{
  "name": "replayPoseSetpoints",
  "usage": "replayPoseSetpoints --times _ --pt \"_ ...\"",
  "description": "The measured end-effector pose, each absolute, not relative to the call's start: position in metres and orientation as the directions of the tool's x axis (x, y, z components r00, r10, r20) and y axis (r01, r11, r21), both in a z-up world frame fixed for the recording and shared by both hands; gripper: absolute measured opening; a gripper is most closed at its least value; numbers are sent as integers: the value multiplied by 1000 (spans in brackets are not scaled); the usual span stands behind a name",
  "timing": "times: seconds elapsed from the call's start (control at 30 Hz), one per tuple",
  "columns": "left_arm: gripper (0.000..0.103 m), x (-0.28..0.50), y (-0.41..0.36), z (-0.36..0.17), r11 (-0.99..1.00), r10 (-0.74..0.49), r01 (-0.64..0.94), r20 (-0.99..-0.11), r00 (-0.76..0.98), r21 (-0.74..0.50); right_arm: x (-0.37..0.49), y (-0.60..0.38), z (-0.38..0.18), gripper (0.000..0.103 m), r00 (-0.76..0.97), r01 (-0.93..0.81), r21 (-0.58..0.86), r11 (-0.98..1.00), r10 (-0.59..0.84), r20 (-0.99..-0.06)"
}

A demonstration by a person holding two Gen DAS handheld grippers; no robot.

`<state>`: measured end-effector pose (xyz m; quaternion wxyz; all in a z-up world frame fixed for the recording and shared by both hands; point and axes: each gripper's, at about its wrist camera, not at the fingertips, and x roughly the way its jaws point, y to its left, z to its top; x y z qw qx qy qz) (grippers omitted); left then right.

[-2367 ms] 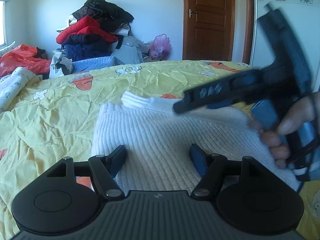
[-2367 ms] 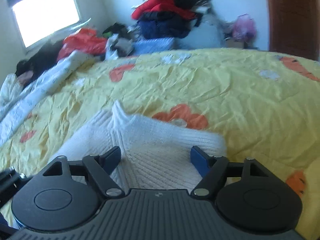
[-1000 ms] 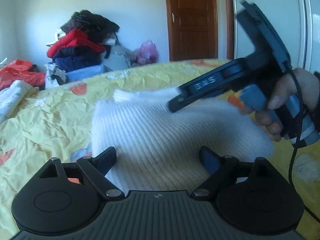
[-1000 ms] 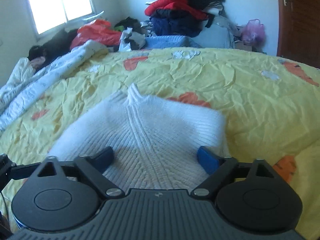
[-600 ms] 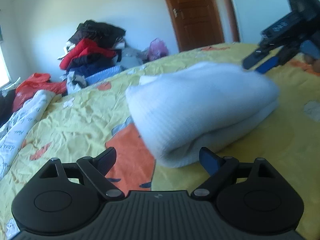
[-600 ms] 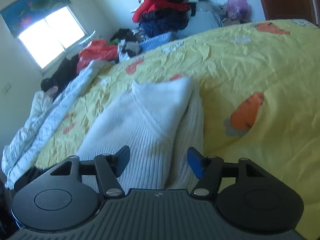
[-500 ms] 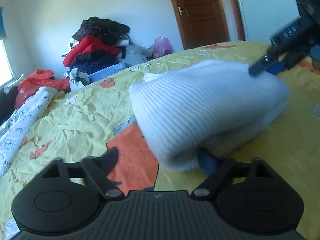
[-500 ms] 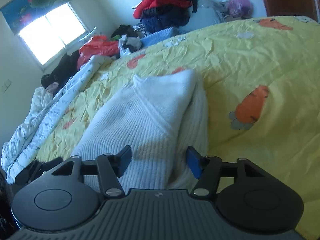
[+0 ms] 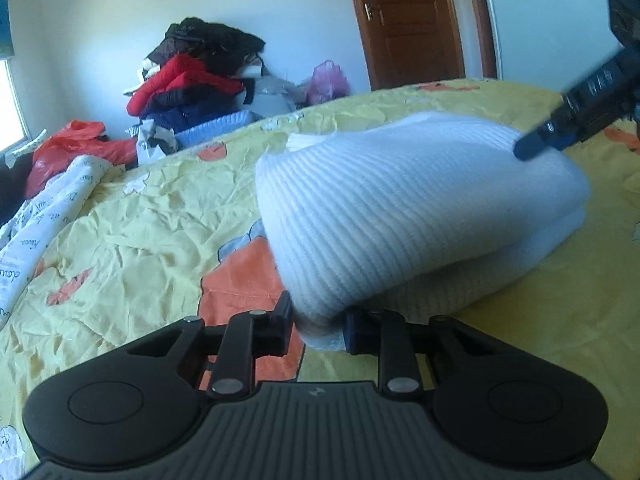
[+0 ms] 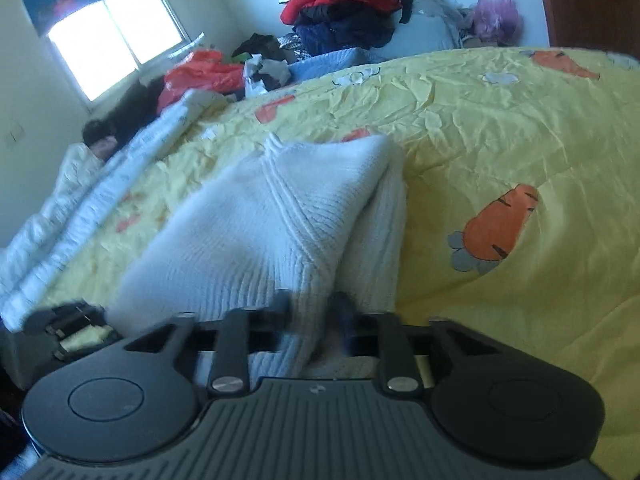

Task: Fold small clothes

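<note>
The white ribbed knit sweater (image 9: 400, 208) lay folded on the yellow carrot-print bedsheet (image 9: 132, 220), filling the centre and right of the left wrist view. Its long axis ran from the lower centre of that frame toward the upper right, and the upper layer stood raised clear of the lower layer along the near side.

The left gripper (image 9: 318, 322) sat at the lower centre of its frame, directly at the near end of the sweater. Its jaws were closing, with the near corner of the upper layer between them and the pads already pressing into the knit.

In the right wrist view, the right gripper (image 10: 310, 312) was clenched on a bunched fold of the same sweater (image 10: 272, 216) at the lower centre of the frame. Its fingertips were blurred, but fabric plainly filled the gap. The garment extended from there toward the upper centre, ending at the collar.

In the left wrist view the right gripper (image 9: 536, 148) appeared at the upper right, at the far end of the sweater. Each tool therefore held one end of the same edge, neither nearer than the other.

In my judgement the coming move depends on both ends travelling together across the long axis, otherwise the fold would skew.

A pile of clothes (image 9: 196, 76) stood well apart at the upper left.
</note>
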<state>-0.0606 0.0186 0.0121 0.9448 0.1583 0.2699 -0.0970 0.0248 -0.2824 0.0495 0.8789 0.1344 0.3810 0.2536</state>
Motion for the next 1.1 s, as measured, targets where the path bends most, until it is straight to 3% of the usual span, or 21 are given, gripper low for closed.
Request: replayPoseSetpoints --times 0.07,0.13,0.23,0.33,0.4,0.43,0.47,0.53,0.63,0.7,0.83,0.87,0.9,0.93,0.97,1.03,1.1 --pt "25 -62 20 11 932 -101 270 -541 835 242 29 -291 61 65 605 -325 476 817 566 -560" --pt "25 -63 20 9 934 -100 266 -537 837 239 40 -298 74 72 654 -313 520 795 577 -489" --pt "25 -61 18 6 941 -92 248 -533 841 229 77 -299 82 72 672 -284 550 785 572 -470" --pt "26 -59 18 4 947 -87 235 -530 843 218 123 -285 70 70 637 -213 530 821 528 -561" --pt "26 -58 20 4 951 -95 235 -535 839 200 144 -270 53 57 593 -191 502 844 507 -626" --pt "26 -58 22 5 953 -102 237 -539 836 187 150 -262 46 26 574 -189 496 848 505 -645" --pt "26 -56 25 5 956 -109 237 -544 832 171 152 -256 44 18 567 -218 484 848 513 -644" --pt "28 -54 30 5 963 -128 235 -553 823 128 147 -254 50 15 600 -284 450 847 523 -606" --pt "35 -49 34 4 970 -140 226 -560 816 88 156 -282 25 13 603 -191 511 838 511 -613" --pt "50 -46 37 4 976 -120 202 -563 817 85 146 -285 18 15 623 -189 536 823 522 -582" --pt "56 -56 47 13 975 -147 215 -562 814 56 125 -274 39 49 665 -186 464 866 458 -590" --pt "56 -62 52 18 973 -165 227 -556 814 43 115 -278 46 66 677 -186 483 855 468 -568" --pt "63 -68 58 23 972 -188 236 -548 815 18 103 -288 52 77 694 -199 511 836 488 -529" --pt "69 -71 66 29 973 -204 230 -538 818 -20 93 -296 55 98 709 -202 538 818 501 -496" --pt "82 -70 74 34 975 -211 213 -534 818 -59 87 -306 56 102 721 -193 564 803 506 -474" --pt "87 -58 87 40 971 -237 184 -529 815 -152 84 -320 48 101 715 -145 605 783 506 -483" --pt "87 -39 90 42 960 -265 164 -539 799 -227 90 -320 36 93 686 -83 602 794 484 -544"
